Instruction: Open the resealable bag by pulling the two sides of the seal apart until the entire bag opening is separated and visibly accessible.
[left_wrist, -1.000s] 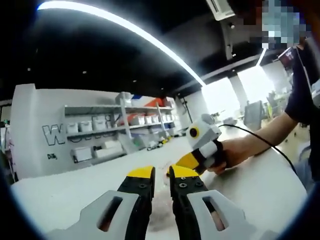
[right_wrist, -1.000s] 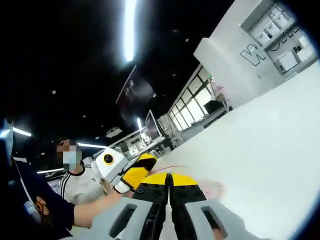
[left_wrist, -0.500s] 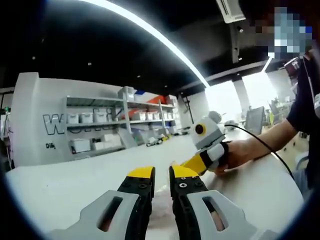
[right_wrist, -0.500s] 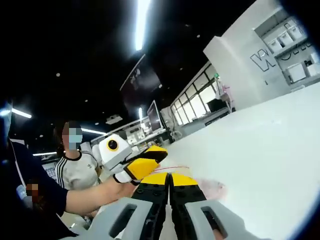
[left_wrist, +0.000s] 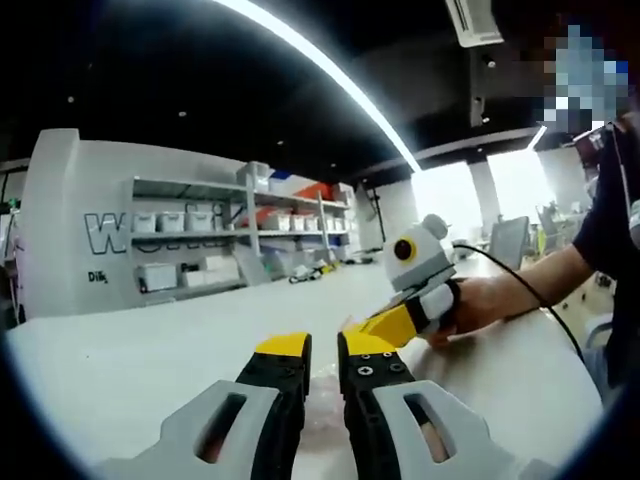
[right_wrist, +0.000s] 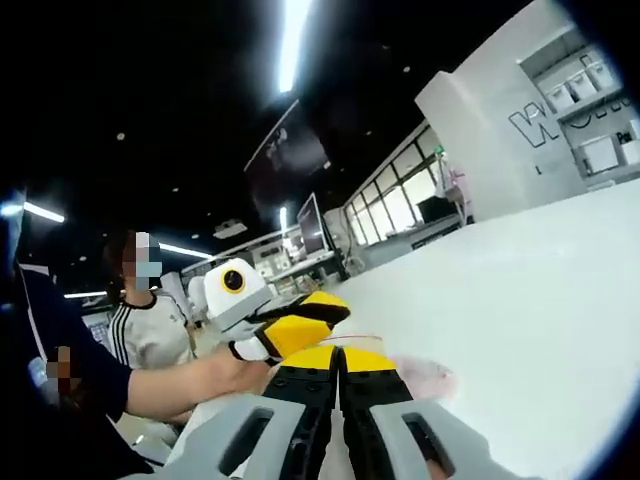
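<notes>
**A:** Resealable bag (right_wrist: 422, 377) first. Where is it, and has anything just changed?

**B:** It lies on the white table (right_wrist: 540, 300) as a pale pinkish film, low against the surface. Most of the change is in the cameras: both views have rolled, so the table now sits more level in each than a second ago. That is the hands turning, not the bag moving. The pink patch keeps much the same shape on the table throughout.

**A:** And the tools?

**B:** In each view the other gripper stands a little higher above the table than it did. The left gripper (left_wrist: 322, 352) has its jaws close together with a narrow slot between them, and pink film shows on the table through that slot. I cannot tell whether they are pinching it. The right gripper (right_wrist: 338, 352) has its jaws pressed fully together. A lip of the bag may be caught between them, but that is too thin to make out.

**A:** What does that mean for the task?

**B:** My judgement is a slight lift, perhaps the start of the pull. No parted mouth shows anywhere on the table, so the seal is not yet visibly open.

**A:** Which way does it point?

**B:** In the right gripper view the film spreads along the table, wider than it is deep, so its long axis seems to run flat across the surface. I cannot tell which end is the mouth.
</notes>
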